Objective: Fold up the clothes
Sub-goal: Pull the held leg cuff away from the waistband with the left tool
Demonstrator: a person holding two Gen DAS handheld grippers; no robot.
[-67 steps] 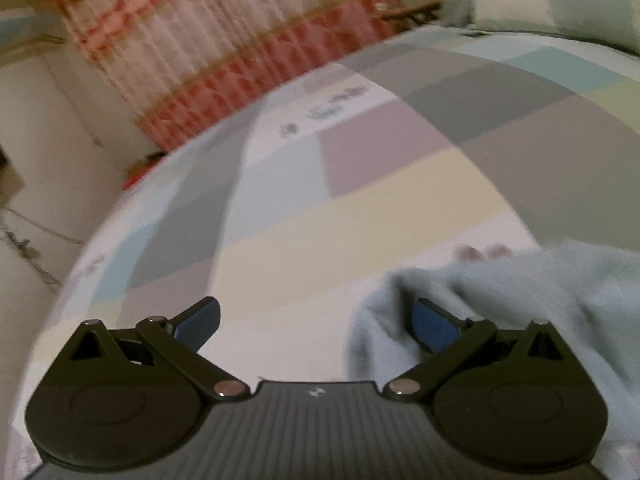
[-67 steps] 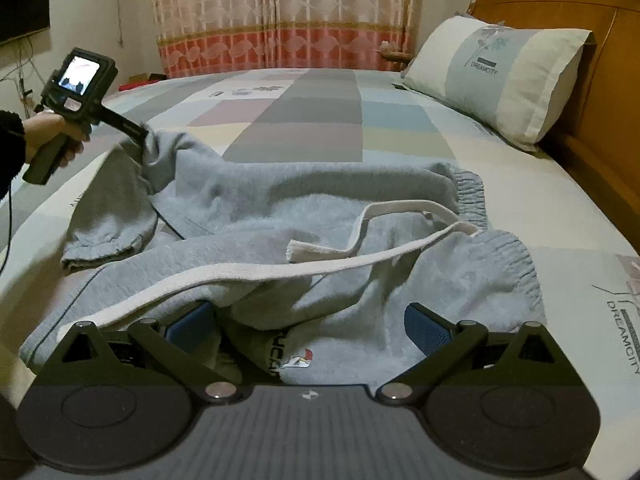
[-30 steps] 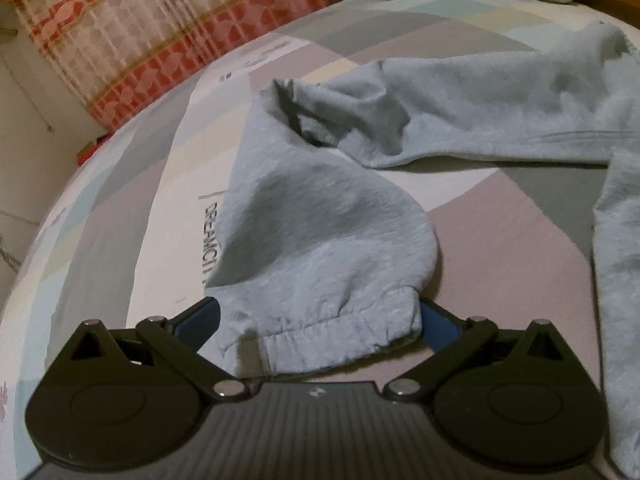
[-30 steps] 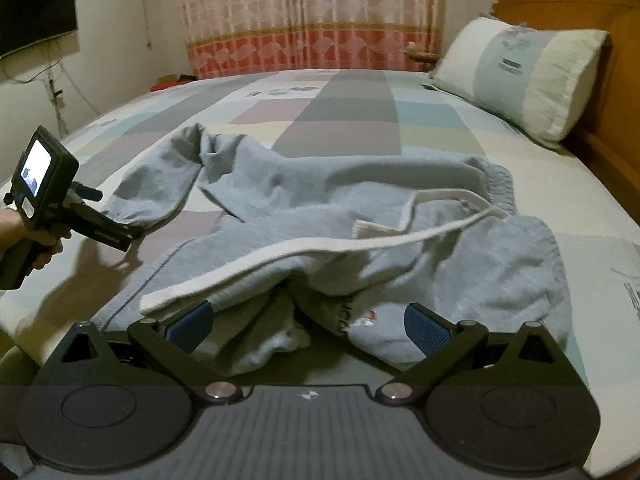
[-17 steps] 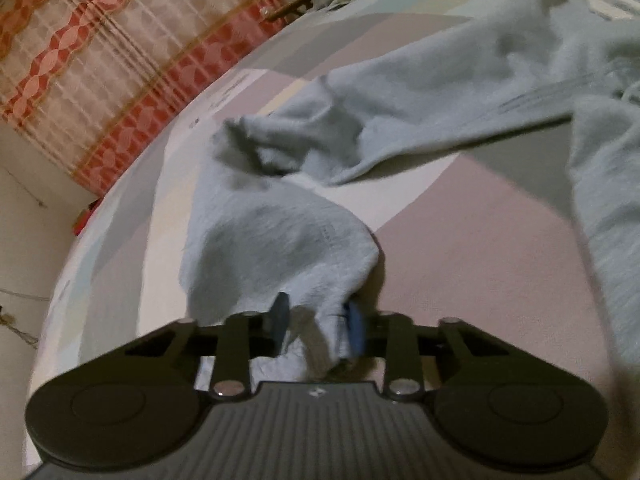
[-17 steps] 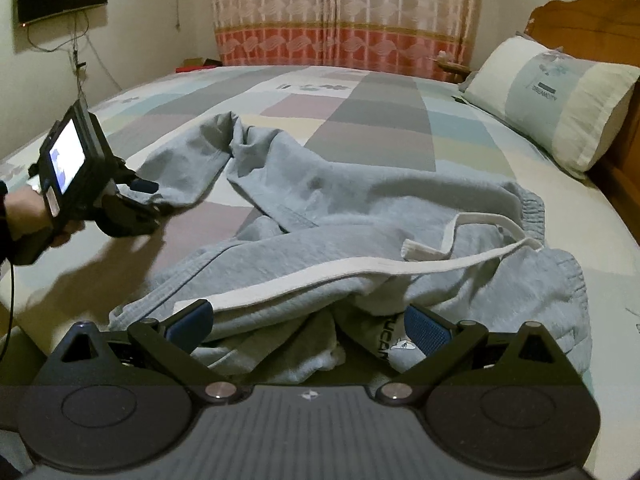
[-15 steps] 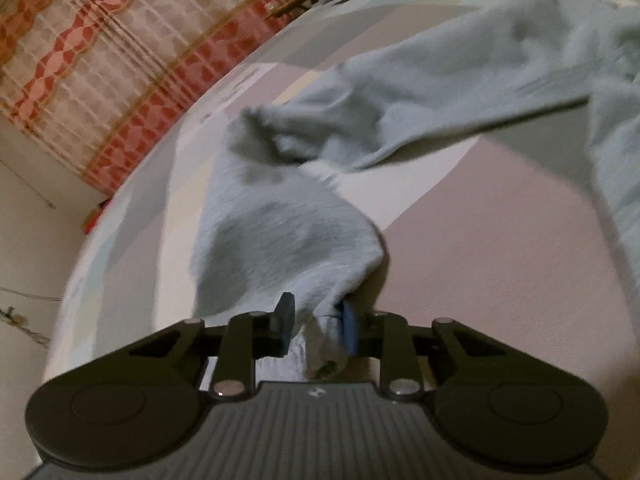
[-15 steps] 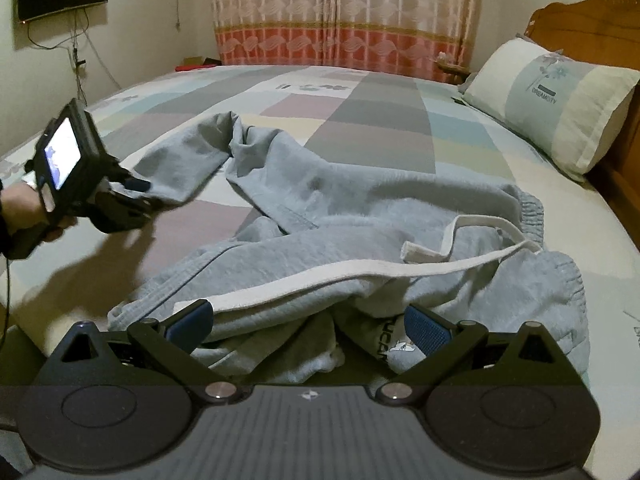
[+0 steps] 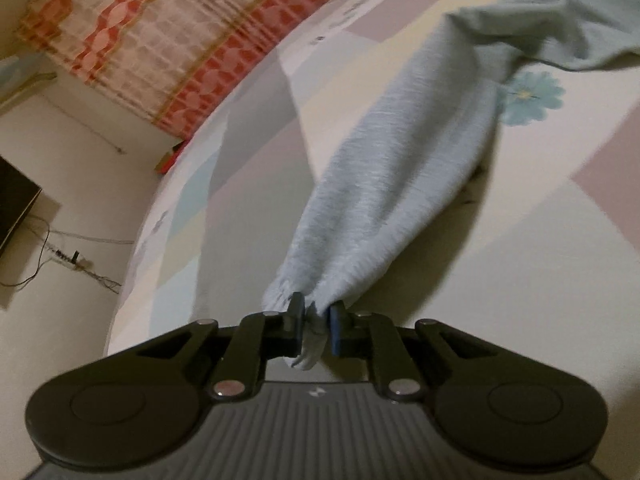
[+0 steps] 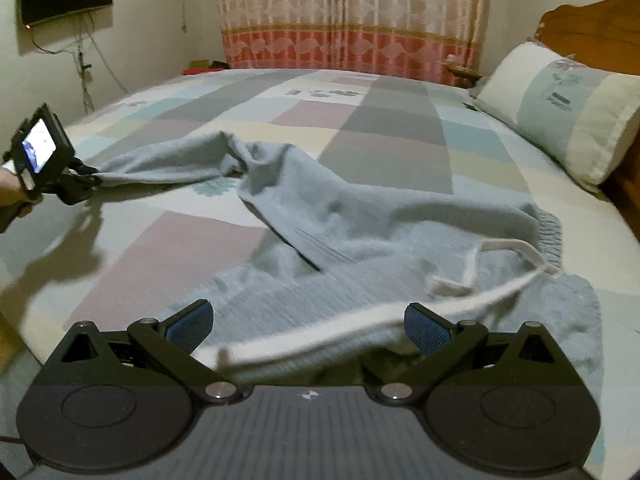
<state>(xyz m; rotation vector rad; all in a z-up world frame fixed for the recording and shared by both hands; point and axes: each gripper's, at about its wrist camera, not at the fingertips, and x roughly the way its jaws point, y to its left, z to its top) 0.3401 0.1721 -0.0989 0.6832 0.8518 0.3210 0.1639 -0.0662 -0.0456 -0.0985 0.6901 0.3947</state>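
Grey fleece sweatpants (image 10: pixel 360 232) lying on patchwork bed (image 10: pixel 392 128); left tongs (image 9: pixel 315 320) clamping leg cuff at 9 o'clock, right tongs (image 10: pixel 308 326) hovering open at 6.

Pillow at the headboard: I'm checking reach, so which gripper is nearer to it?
Right. The right gripper hovers open at the sweatpants' waist end, toward the pillow; the left gripper grips the leg cuff at the bed's far left side.
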